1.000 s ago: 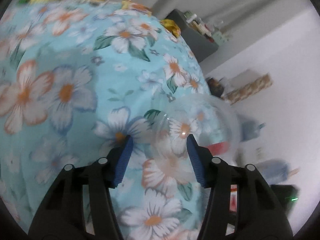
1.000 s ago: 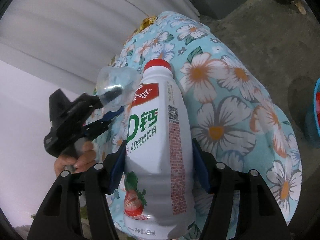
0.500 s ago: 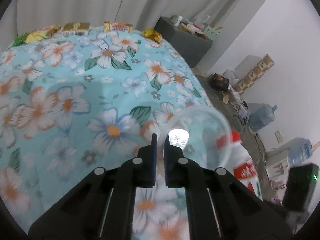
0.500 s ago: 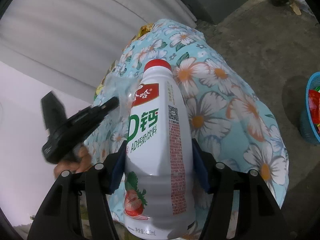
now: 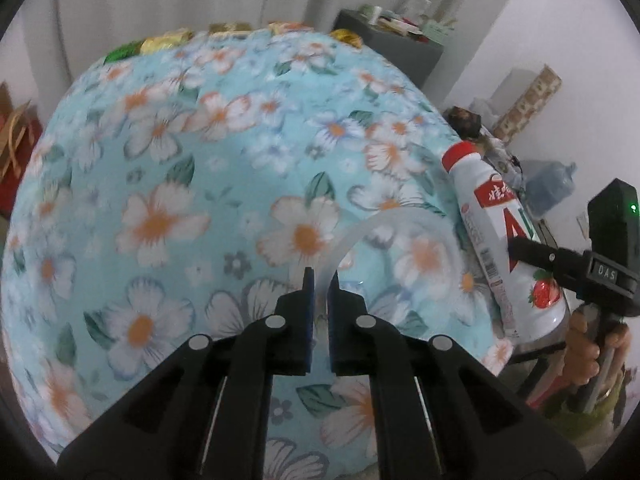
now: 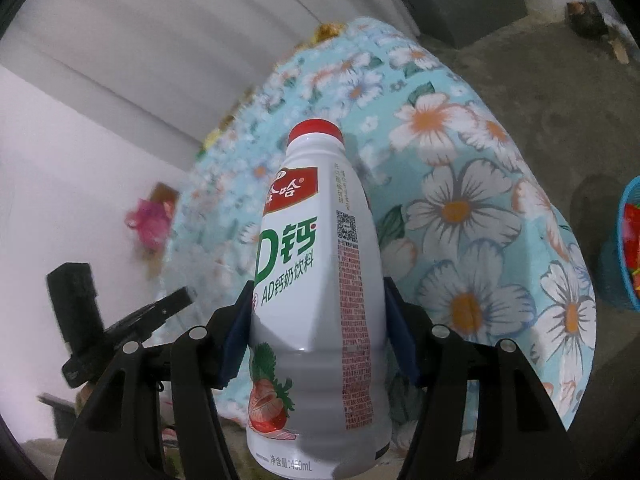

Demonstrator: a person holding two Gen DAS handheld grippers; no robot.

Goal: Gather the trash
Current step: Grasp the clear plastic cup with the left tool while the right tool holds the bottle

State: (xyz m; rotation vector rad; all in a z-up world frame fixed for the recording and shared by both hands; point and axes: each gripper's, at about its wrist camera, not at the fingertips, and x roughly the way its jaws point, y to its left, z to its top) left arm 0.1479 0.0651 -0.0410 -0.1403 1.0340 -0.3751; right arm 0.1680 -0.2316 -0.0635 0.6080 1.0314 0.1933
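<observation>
My left gripper (image 5: 321,280) is pinched almost shut on the thin rim of a clear plastic cup (image 5: 400,256); the cup's mouth curves up and to the right of my blue pads (image 5: 307,312), and it hangs above the flowered tablecloth (image 5: 168,184). Snack wrappers (image 5: 168,40) lie along the table's far edge. To the right, my right gripper (image 6: 318,336) is clamped at mid-width on the white milk-drink bottle (image 6: 316,280) with the red cap (image 6: 316,130), one pad pressing each side of its body, the bottle standing nearly upright above the table's near edge. At the far right, on the floor, stands a blue basket (image 6: 624,280) with red wrappers in it.
</observation>
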